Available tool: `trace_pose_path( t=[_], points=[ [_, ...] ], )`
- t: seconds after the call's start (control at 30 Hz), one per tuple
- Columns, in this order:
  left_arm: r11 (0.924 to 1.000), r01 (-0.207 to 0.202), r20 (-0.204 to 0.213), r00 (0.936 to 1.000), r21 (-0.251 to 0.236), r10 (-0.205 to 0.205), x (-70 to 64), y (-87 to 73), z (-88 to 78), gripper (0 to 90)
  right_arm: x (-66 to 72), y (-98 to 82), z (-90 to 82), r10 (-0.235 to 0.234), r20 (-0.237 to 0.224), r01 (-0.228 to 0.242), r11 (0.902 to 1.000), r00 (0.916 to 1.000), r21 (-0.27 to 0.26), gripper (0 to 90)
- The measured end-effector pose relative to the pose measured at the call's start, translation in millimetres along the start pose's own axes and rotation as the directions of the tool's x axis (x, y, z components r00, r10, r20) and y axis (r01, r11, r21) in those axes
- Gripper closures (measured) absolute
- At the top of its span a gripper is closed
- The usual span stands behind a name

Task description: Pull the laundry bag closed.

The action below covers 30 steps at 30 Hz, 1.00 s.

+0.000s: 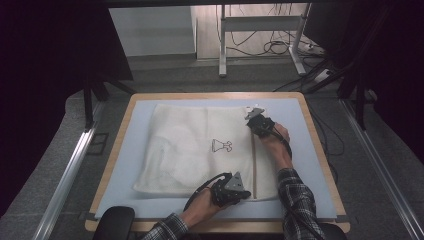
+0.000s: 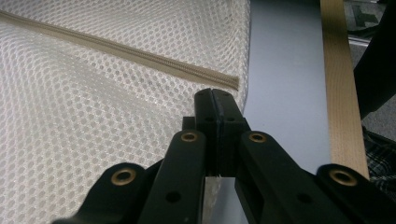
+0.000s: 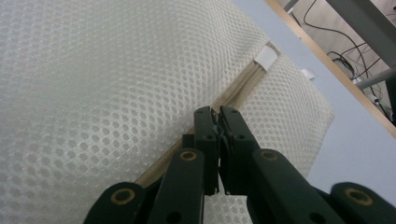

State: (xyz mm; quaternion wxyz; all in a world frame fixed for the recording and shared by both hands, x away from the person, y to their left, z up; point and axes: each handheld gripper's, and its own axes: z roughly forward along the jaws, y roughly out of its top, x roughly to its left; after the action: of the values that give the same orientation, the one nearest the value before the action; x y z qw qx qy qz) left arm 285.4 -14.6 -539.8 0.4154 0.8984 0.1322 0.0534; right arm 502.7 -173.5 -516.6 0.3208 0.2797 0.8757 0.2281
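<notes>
left tool (image 1: 242,192) low, right tool (image 1: 251,116) extended

The worktop (image 1: 320,150) has a light wooden edge and a pale blue mat (image 1: 132,150) on top, and it stands on a grey floor (image 1: 170,80). Behind it there is a white wall (image 1: 150,30) and a white table frame (image 1: 260,25) with black cables (image 1: 272,47) lying in loops under it, where the light is bright. Dark curtains (image 1: 45,75) hang on both sides, and shiny metal rails (image 1: 70,170) run along the floor to the left and right.
</notes>
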Motion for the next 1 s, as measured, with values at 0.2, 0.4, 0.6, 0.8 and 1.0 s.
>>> trace_pose_path(
  t=[0.2, 0.4, 0.6, 0.8, 1.0],
  points=[
    [1.0, -0.003, -0.004, 1.0, 0.001, 0.003, -0.6, 0.1, -0.1, 90.0, -5.7, 3.7, 6.2, 0.017, 0.007, -0.017, 0.9998, 0.9998, 0.005, 85.9],
    [1.0, -0.004, -0.006, 1.0, 0.001, 0.004, -0.9, 0.1, 0.0, 90.0, -11.0, 7.6, 12.7, 0.025, 0.013, -0.025, 0.9996, 0.9996, 0.009, 85.5],
    [1.0, -0.004, -0.006, 1.0, 0.002, 0.004, -1.0, 0.1, -0.1, 90.0, -15.9, 9.3, 17.2, 0.032, 0.012, -0.032, 0.9995, 0.9994, 0.006, 85.3],
    [1.0, -0.004, -0.005, 1.0, 0.002, 0.004, -0.7, 0.1, 0.0, 90.0, -21.5, 12.8, 22.5, 0.046, 0.012, -0.047, 0.9989, 0.9988, 0.003, 84.9],
    [1.0, -0.006, -0.007, 1.0, 0.002, 0.006, -1.0, 0.1, 0.0, 90.0, -26.6, 15.6, 27.8, 0.058, 0.013, -0.058, 0.9983, 0.9982, 0.0, 84.3]
  ],
)
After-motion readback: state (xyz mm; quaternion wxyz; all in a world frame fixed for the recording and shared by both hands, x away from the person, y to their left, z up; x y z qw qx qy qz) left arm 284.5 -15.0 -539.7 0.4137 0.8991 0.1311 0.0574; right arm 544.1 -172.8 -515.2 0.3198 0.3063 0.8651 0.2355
